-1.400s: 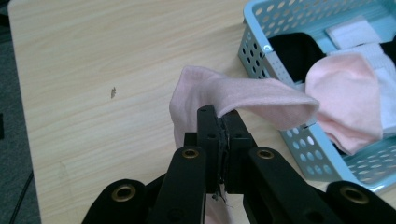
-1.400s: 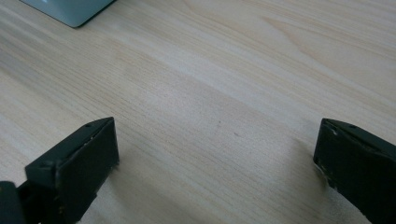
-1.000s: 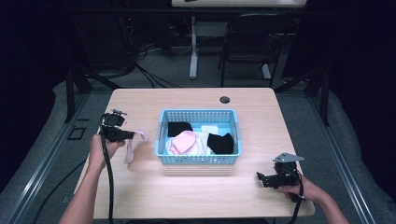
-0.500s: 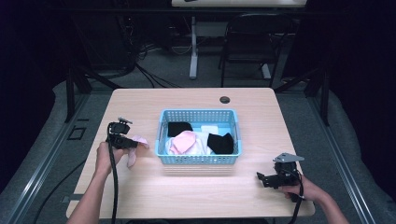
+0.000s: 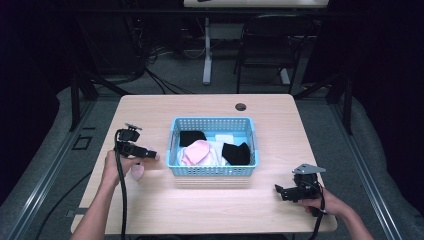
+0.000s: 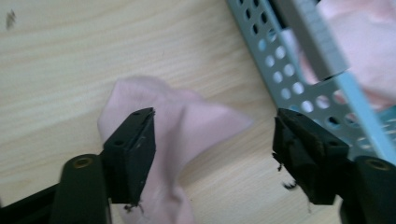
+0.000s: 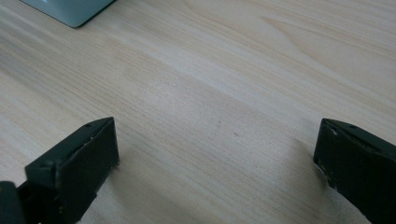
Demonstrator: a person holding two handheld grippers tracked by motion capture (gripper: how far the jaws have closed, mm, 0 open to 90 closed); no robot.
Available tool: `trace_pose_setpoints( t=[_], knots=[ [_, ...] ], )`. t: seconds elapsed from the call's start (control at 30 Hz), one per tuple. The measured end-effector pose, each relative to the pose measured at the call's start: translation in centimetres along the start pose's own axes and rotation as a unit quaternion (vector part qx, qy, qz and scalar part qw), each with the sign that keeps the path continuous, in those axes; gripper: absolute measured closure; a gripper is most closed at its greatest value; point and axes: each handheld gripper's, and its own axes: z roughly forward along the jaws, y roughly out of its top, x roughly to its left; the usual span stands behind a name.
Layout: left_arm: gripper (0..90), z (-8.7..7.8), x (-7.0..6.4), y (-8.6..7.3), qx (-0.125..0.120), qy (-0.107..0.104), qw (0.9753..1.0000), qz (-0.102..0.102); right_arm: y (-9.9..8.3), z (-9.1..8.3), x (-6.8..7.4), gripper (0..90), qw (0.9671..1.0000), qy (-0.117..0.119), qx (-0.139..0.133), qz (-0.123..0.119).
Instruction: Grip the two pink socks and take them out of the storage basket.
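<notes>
A pale pink sock (image 6: 182,135) lies flat on the wooden table (image 5: 210,205) just left of the blue basket (image 5: 212,171). My left gripper (image 5: 150,154) hovers over it with its jaws wide open (image 6: 212,140), the cloth beneath and between them, nothing gripped. The same pink sock (image 5: 137,172) peeks out below the left hand. Inside the basket lie a pink garment (image 5: 198,151), two black ones (image 5: 236,153) and a white piece (image 5: 225,138). My right gripper (image 5: 278,189) rests low near the table's front right, jaws open (image 7: 215,154) over bare wood.
A corner of the blue basket (image 7: 70,11) sits at the top left of the right gripper view. A small dark hole (image 5: 240,107) marks the table's far edge. Chairs, a table leg and cables stand on the floor beyond.
The left gripper has come down toward the table and nearer the basket with the pink sock, which now lies on the wood under open jaws. The right gripper has stayed still.
</notes>
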Motion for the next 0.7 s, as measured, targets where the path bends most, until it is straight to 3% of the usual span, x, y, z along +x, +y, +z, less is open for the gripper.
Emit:
trace_pose_setpoints(
  t=[0.13,0.2,0.37,0.43,0.7],
  knots=[
    [19.7,-1.4,-0.8,0.9,-0.02,0.003,0.9997,0.013,0.0,0.0,0.0,0.0,1.0,0.0,0.0,0.0],
    [16.6,-2.5,-1.9,1.8,-0.036,0.0,0.9989,0.03,0.0,0.0,0.0,0.0,1.0,0.0,0.0,0.0],
    [13.8,-3.2,-4.2,3.4,-0.054,-0.009,0.9966,0.062,0.0,0.0,0.0,0.0,1.0,0.0,0.0,-0.001],
    [12.3,-3.1,-5.1,4.1,-0.053,-0.021,0.9957,0.072,0.0,0.0,0.0,0.0,1.0,0.002,0.0,0.0],
    [2.5,-1.2,-8.2,6.1,-0.044,-0.022,0.9935,0.102,0.0,0.0,0.0,0.0,1.0,0.001,0.0,0.001]
  ],
)
